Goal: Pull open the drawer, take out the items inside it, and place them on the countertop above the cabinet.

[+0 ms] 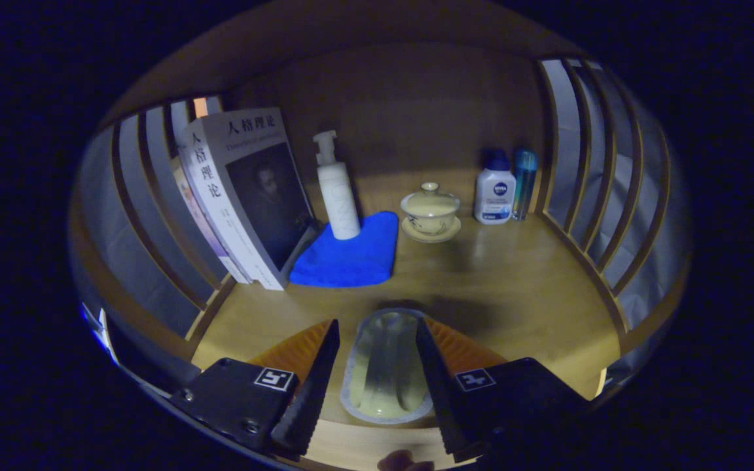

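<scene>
A home nook, wooden worktop (pixel 521 288) with slatted sides, books (pixel 239 196) at 10 o'clock, pump bottle (pixel 338 190), lidded teacup (pixel 430 210), lotion bottle (pixel 494 194) at 1 o'clock

1. A clear plastic packet (pixel 387 366) is seen between the fingers of the claw (pixel 377 330), flat on the tabletop (pixel 521 288); whether it's actually pinched can't be told.
2. Further back, books (pixel 239 196), a pump bottle (pixel 338 186) on a blue cloth (pixel 351 258), and a lidded cup (pixel 430 210) are lined up.

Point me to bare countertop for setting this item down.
Free: the wood right of the cloth, from the lidded cup forward to the gripper, whose fingers flank a pale oblong item. Crowded: books and pump bottle left, two bottles back right.
</scene>
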Available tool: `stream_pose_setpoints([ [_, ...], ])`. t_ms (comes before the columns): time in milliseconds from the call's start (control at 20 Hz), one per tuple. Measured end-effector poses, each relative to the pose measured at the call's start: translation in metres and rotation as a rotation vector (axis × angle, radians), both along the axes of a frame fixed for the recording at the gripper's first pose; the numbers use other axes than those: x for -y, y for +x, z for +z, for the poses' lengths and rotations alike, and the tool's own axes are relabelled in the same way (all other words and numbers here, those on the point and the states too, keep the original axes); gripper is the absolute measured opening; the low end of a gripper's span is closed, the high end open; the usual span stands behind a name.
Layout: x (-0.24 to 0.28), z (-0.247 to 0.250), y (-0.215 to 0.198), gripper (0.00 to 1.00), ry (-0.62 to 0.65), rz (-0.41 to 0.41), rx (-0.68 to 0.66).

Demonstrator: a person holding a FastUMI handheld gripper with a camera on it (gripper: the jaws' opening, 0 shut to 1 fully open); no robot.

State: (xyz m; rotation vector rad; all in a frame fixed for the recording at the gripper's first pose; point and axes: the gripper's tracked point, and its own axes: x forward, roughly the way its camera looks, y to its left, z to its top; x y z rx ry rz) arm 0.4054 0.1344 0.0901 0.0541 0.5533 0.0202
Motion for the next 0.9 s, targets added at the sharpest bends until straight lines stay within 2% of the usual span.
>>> stream_pose_setpoints([
  [150, 0.007, 0.024, -0.002, 0.75, -0.095, -0.009, 0.115],
  [200, 0.008, 0.048, -0.02, 0.75, -0.124, -0.011, 0.17],
  [250, 0.006, 0.045, -0.012, 0.75, -0.143, 0.012, 0.224],
  [350, -0.008, 0.063, -0.036, 0.76, -0.162, 0.065, 0.321],
  [500, -0.023, 0.077, -0.086, 0.88, -0.15, 0.115, 0.444],
  [600, -0.03, 0.077, -0.118, 1.0, -0.14, 0.145, 0.508],
  [750, -0.034, 0.06, -0.164, 1.0, -0.15, 0.158, 0.559],
  [900, -0.027, 0.031, -0.201, 1.0, -0.178, 0.109, 0.591],
])
